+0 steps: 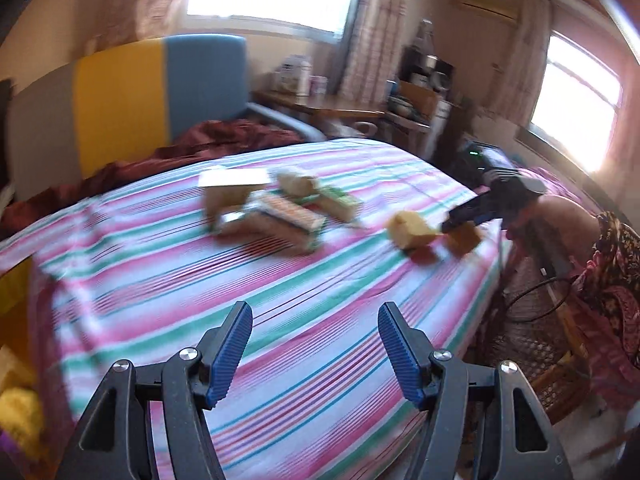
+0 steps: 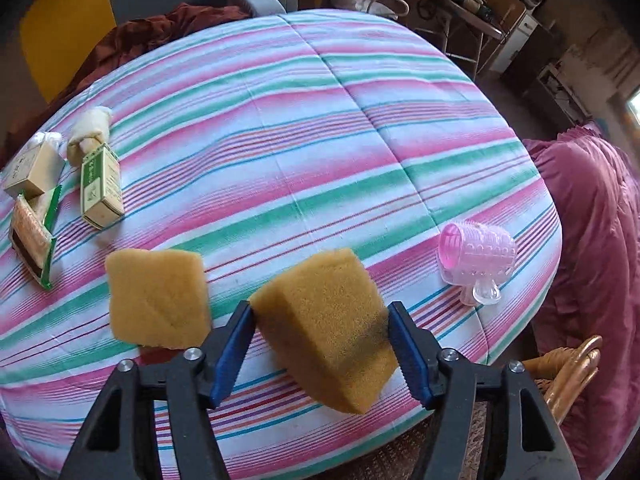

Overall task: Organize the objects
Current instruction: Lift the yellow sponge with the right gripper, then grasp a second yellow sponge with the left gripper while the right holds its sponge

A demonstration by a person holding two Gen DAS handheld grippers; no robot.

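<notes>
My right gripper (image 2: 320, 309) points steeply down over the striped bed cover (image 2: 320, 120), shut on a tilted yellow sponge (image 2: 328, 320) that both blue pads touch. A second yellow sponge (image 2: 160, 300) lies flat just to its left. Farther left sit a green-and-cream box (image 2: 100, 184), a beige box (image 2: 30, 172), a striped packet (image 2: 32, 236) and a rolled cloth (image 2: 88, 128). A pink ridged plastic piece (image 2: 476, 260) lies on its side at the right. My left gripper (image 1: 316, 344) hovers open over the near part of the bed, with nothing in it. Its blurred view shows the boxes (image 1: 276, 212), both sponges (image 1: 412, 232) and the right gripper (image 1: 460, 220).
A wicker chair (image 2: 568, 364) stands at the bed's near right corner, beside a pink blanket (image 2: 592, 220). A dark red blanket (image 2: 160, 28) is bunched at the far end against a yellow-and-blue headboard (image 1: 160, 92). A person's arm (image 1: 560, 220) holds the right gripper. Cluttered shelves and a desk stand beyond.
</notes>
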